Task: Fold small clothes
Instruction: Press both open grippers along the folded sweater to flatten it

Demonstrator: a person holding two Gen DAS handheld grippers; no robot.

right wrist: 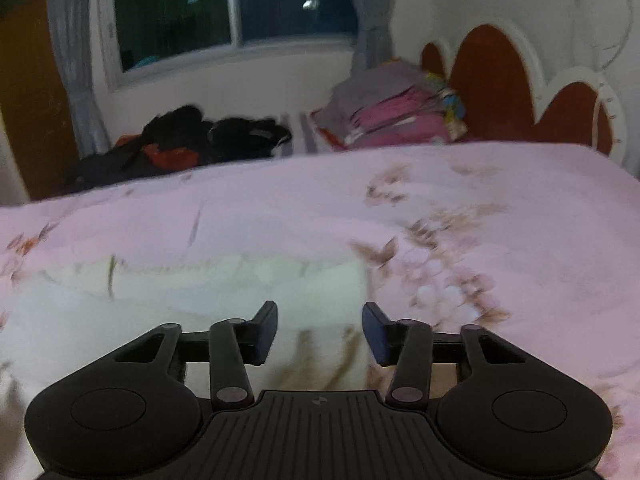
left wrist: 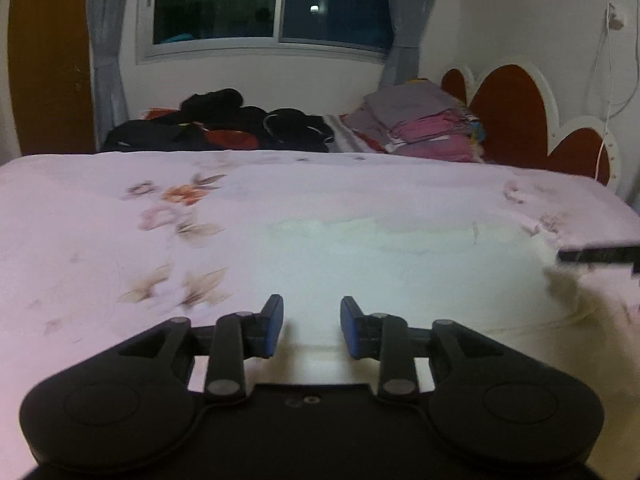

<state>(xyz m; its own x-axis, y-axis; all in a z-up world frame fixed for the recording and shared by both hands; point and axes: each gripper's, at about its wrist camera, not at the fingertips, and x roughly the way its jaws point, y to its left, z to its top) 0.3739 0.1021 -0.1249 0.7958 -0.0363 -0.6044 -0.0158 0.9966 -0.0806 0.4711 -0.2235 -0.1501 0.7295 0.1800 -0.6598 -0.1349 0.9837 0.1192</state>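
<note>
In the left wrist view, the left gripper [left wrist: 311, 327] tilts down over a pale cream garment [left wrist: 400, 264] spread flat on a pink floral bedsheet [left wrist: 100, 232]. Its jaws stand partly spread with nothing between them, the blue pads [left wrist: 273, 332] clear of the cloth. Only this view shows the other tool: a dark finger of the right gripper [left wrist: 596, 257] enters from the right edge at the garment's far corner, where the cloth looks bunched and blurred. A white cable [left wrist: 604, 92] hanging down the wall also shows clearly only here.

In the right wrist view, the right gripper [right wrist: 320, 332] also points downward, above the right-hand end of the same garment [right wrist: 224, 292], whose straight edge [right wrist: 362, 280] meets the sheet just ahead of the jaws. These too are partly spread and hold nothing. This view shows brownish marks on the cloth near the fingers, though blur hides what they are.

Both views share the background: a dark window [right wrist: 224, 8] with grey curtains [left wrist: 106, 36], a heap of black clothes [left wrist: 224, 120], a folded pink and grey stack [right wrist: 392, 116], and a red and white scalloped headboard [right wrist: 500, 80].

No writing or brand can be read in either view.
</note>
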